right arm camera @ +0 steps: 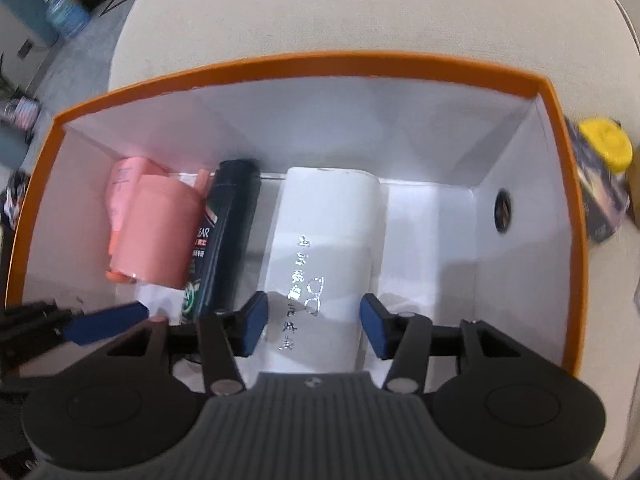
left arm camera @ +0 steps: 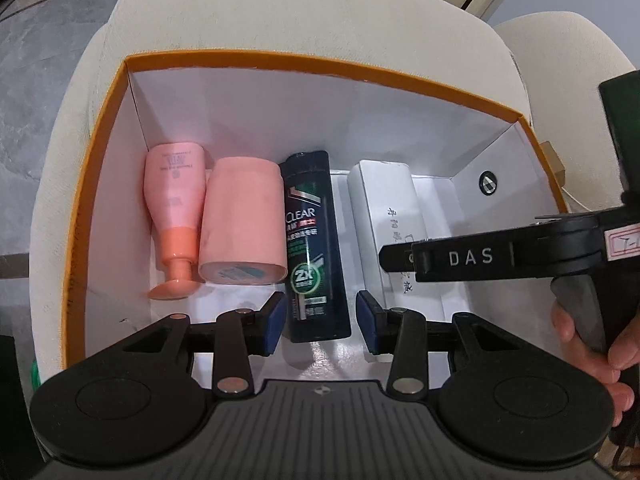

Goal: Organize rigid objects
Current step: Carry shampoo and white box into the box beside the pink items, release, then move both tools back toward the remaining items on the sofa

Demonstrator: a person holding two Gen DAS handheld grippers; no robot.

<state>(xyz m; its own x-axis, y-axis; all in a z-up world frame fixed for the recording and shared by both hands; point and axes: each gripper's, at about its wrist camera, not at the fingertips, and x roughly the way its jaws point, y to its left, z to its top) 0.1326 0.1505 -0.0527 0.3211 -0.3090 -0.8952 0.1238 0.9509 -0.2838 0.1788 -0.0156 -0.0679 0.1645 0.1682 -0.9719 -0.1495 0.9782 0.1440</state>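
Box: an orange-rimmed box (left arm camera: pixel 100 128) with white inner walls sits on a cream cushioned seat (left arm camera: pixel 280 12); four items lie side by side on its floor.
Pink bottle: the pink bottle (left arm camera: pixel 173 200) lies flat at the far left of the row, cap toward the camera; it touches the pink cylinder (left arm camera: pixel 242 224) lying just beside it.
Shampoo: the dark CLEAR shampoo bottle (left arm camera: pixel 314 240) lies lengthwise next to the pink cylinder, label up; its near end sits between the left claw's pads.
White case: the white case (right arm camera: pixel 320 256) with silver lettering lies to the right of the shampoo bottle, a narrow gap between them; bare box floor lies beyond it on the right.
Left claw: the left claw (left arm camera: pixel 322 322) hangs inside the box with its blue pads spread on either side of the shampoo bottle's near end; gaps show on both sides, so it holds nothing.
Right claw: the right claw (right arm camera: pixel 314 324) hovers over the white case, spread wide, the pads standing at either edge of the case; whether they touch it cannot be told.
Outside the box: a dark container with a yellow lid (right arm camera: pixel 604 148) rests beside the right wall.
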